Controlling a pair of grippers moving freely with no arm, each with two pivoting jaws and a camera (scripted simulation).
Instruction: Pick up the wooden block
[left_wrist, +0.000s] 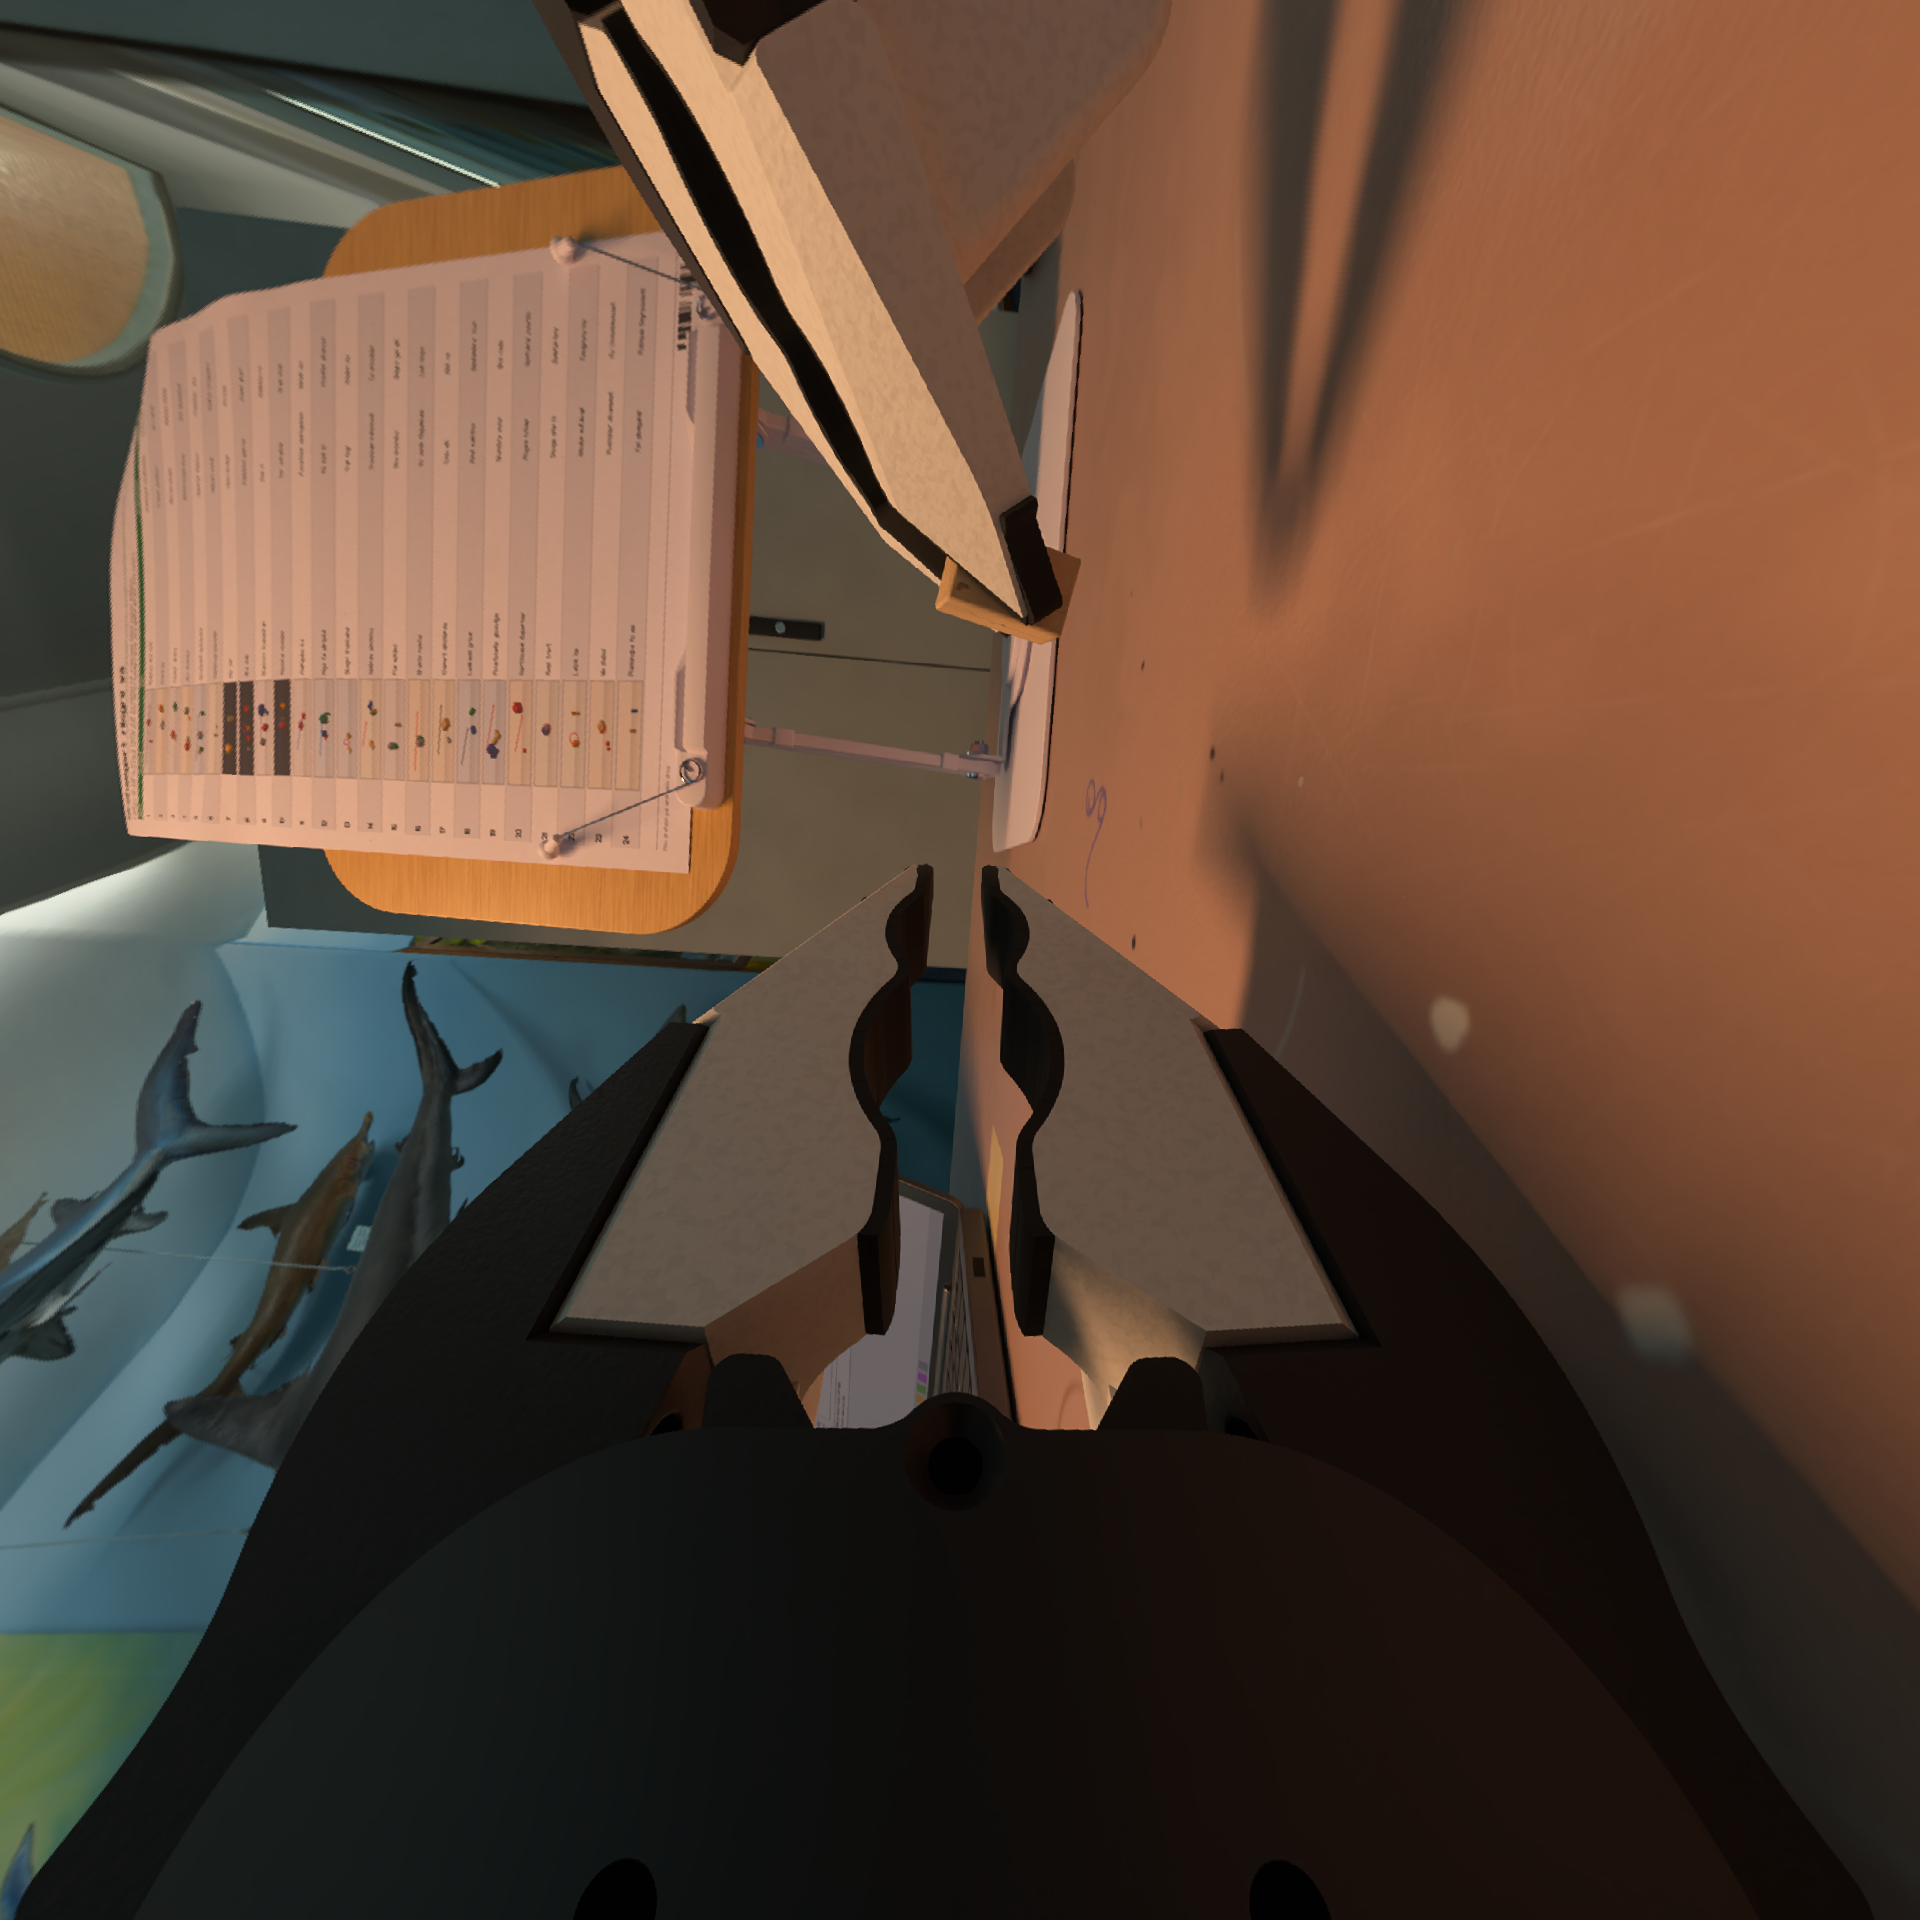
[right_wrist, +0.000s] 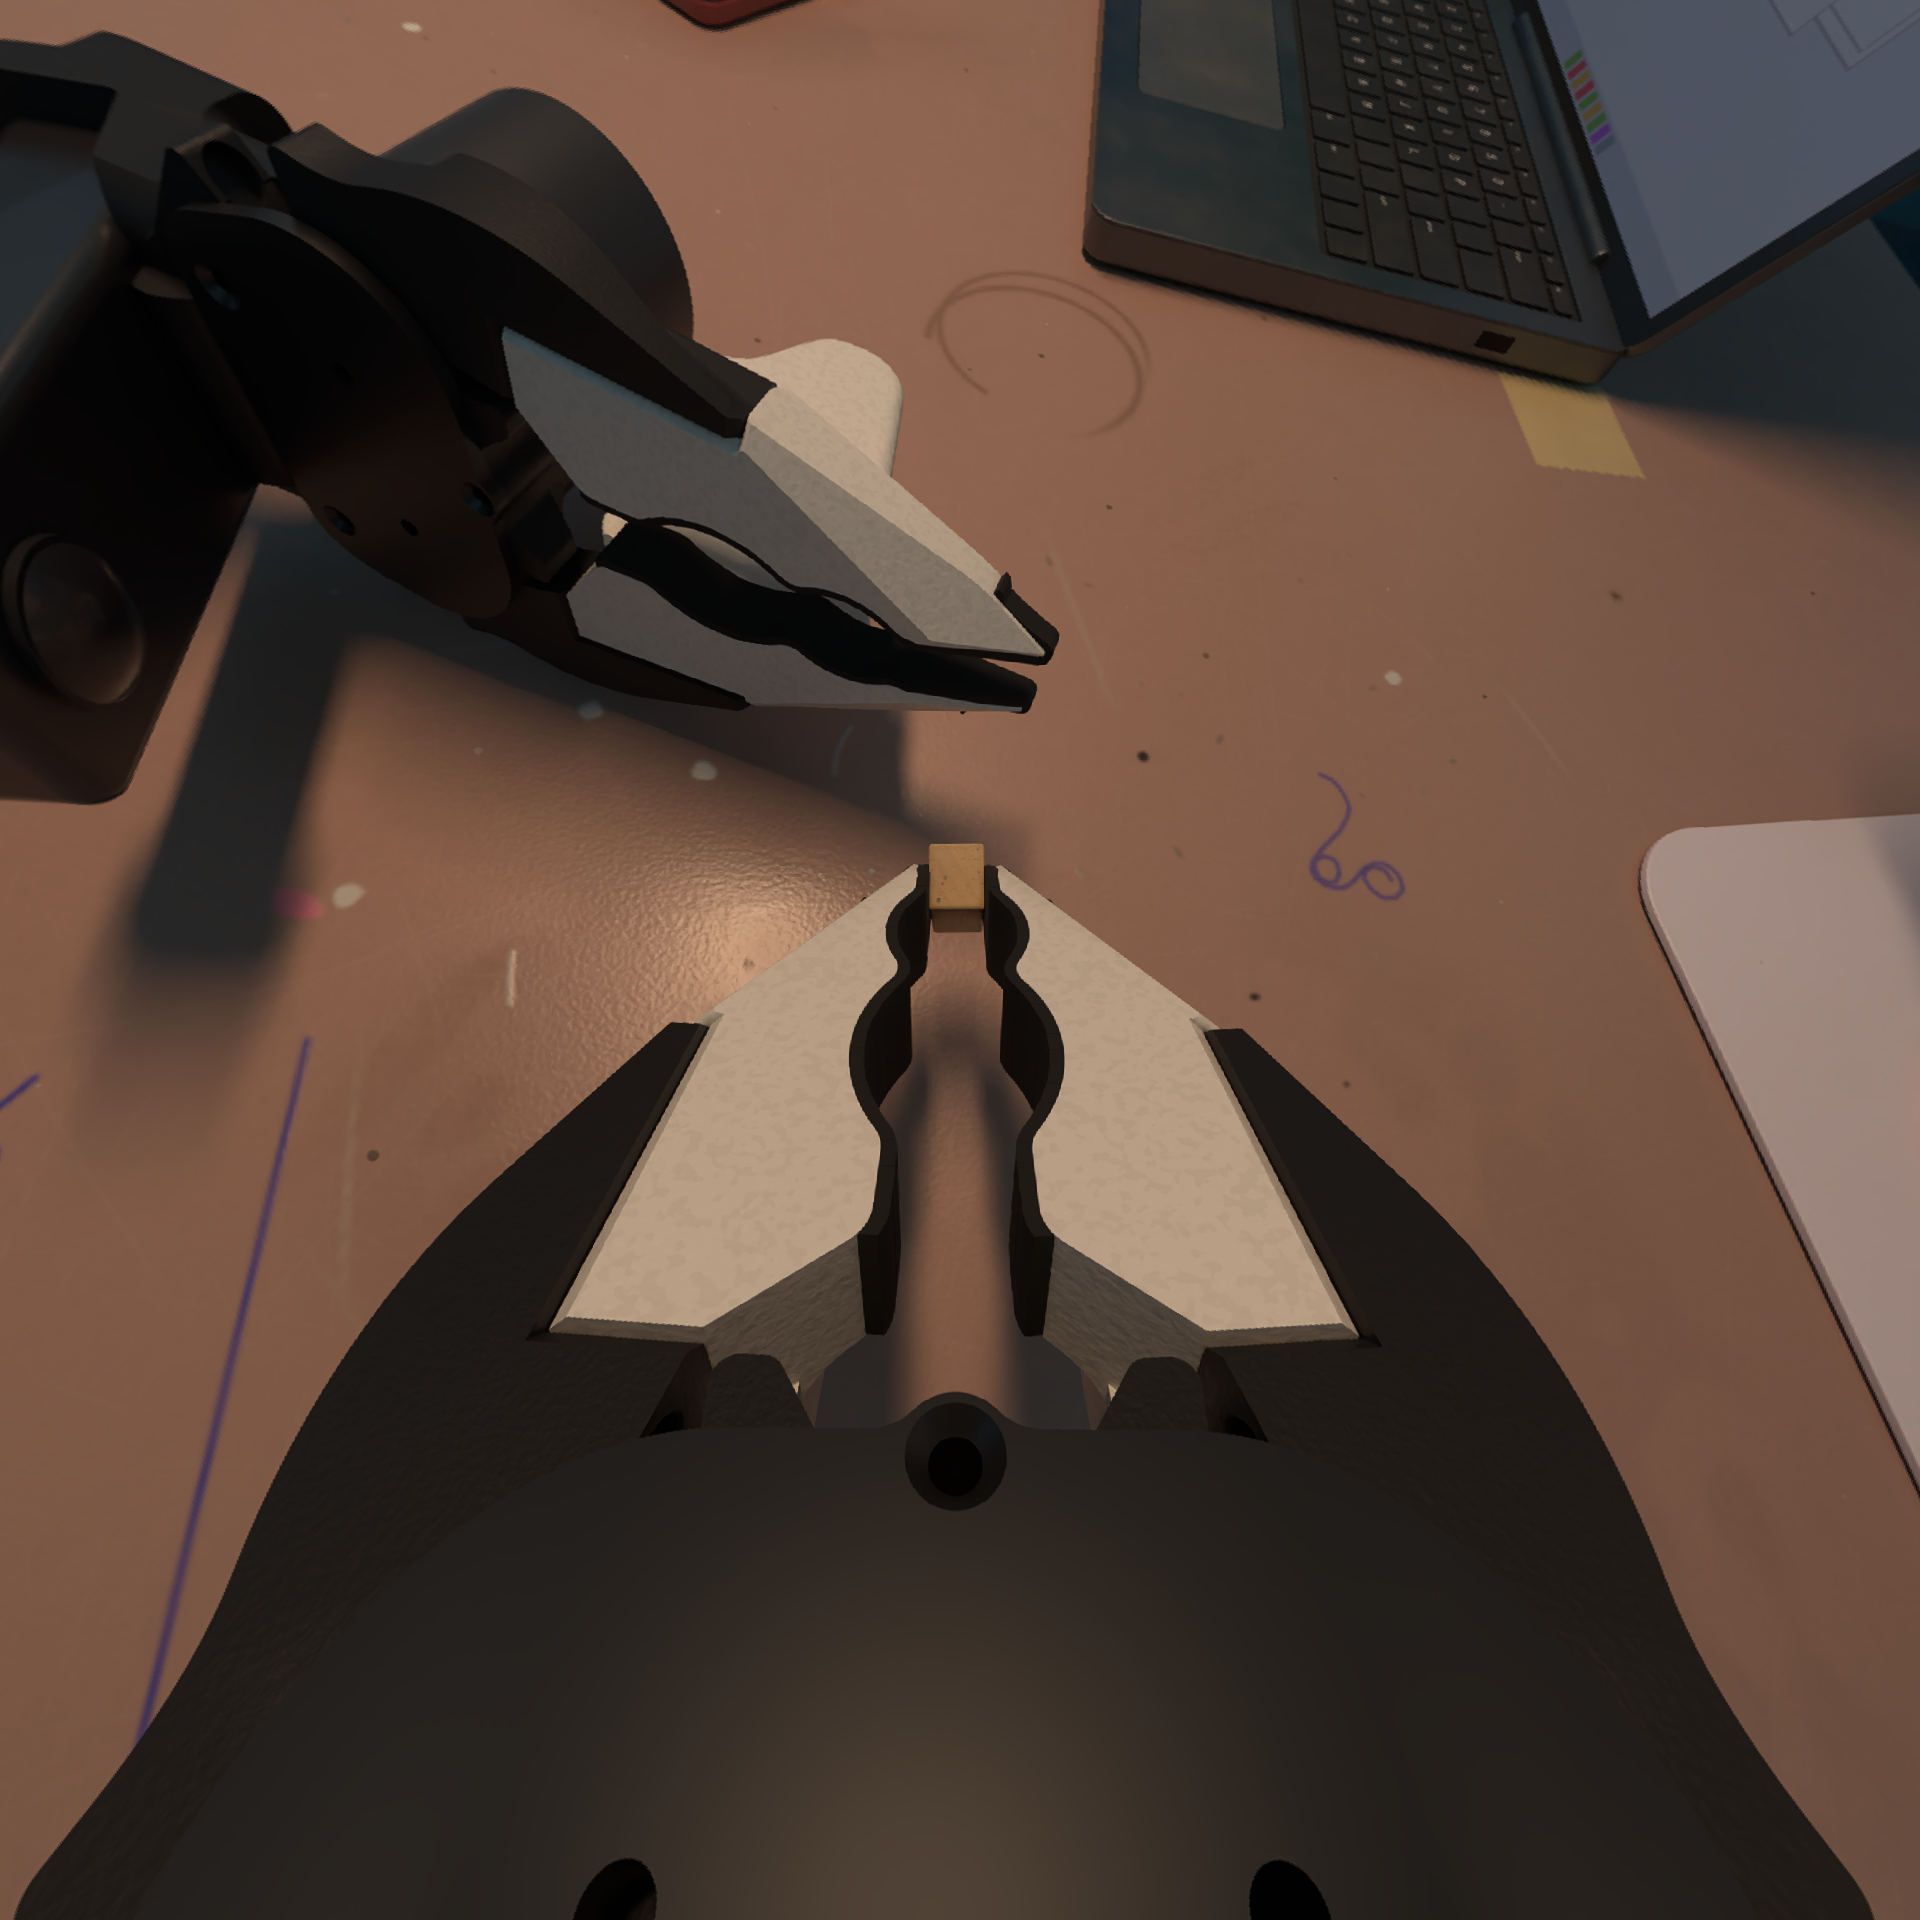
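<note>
Between right gripper (right_wrist: 957, 883) fingertips, wooden block (right_wrist: 956, 875) sits clamped.

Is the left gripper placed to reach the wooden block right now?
Probably not: the right gripper is already shut on the wooden block, covering two sides, and the left gripper sits apart, nearly shut.

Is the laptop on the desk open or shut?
Open. The laptop's keyboard shows, and its screen stands up behind it, lit.
</note>
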